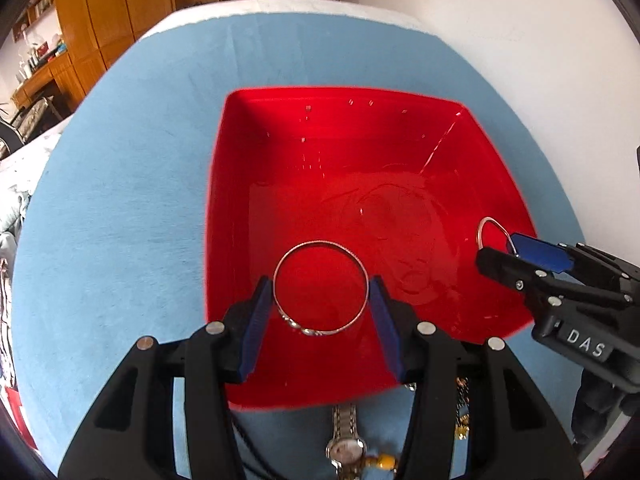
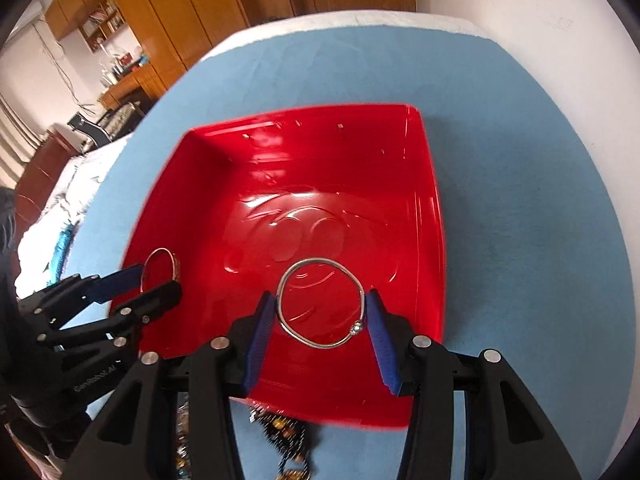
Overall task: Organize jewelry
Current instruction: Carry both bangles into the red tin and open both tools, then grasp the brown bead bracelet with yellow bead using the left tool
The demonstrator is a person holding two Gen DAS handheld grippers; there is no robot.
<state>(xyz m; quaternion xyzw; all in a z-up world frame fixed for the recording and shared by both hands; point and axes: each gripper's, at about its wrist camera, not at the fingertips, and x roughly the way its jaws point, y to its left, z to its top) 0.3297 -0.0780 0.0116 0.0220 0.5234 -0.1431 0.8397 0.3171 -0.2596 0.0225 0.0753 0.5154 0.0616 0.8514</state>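
Our left hand-held gripper [image 1: 320,292] is closed on a silver bangle [image 1: 320,288] with a patterned section, its blue pads [image 1: 256,320] touching the ring on either side and holding it over the left part of the red tray [image 1: 304,152]. The tray sits on the blue cloth [image 1: 120,200] covering the worktop. Our right hand-held gripper [image 2: 322,304] pinches a thin silver bracelet [image 2: 322,304] with a small bead clasp, above the tray's right half. Below the tray's near edge a wristwatch [image 1: 346,436] lies on the cloth, with dark beaded jewellery [image 2: 288,440] to its right.
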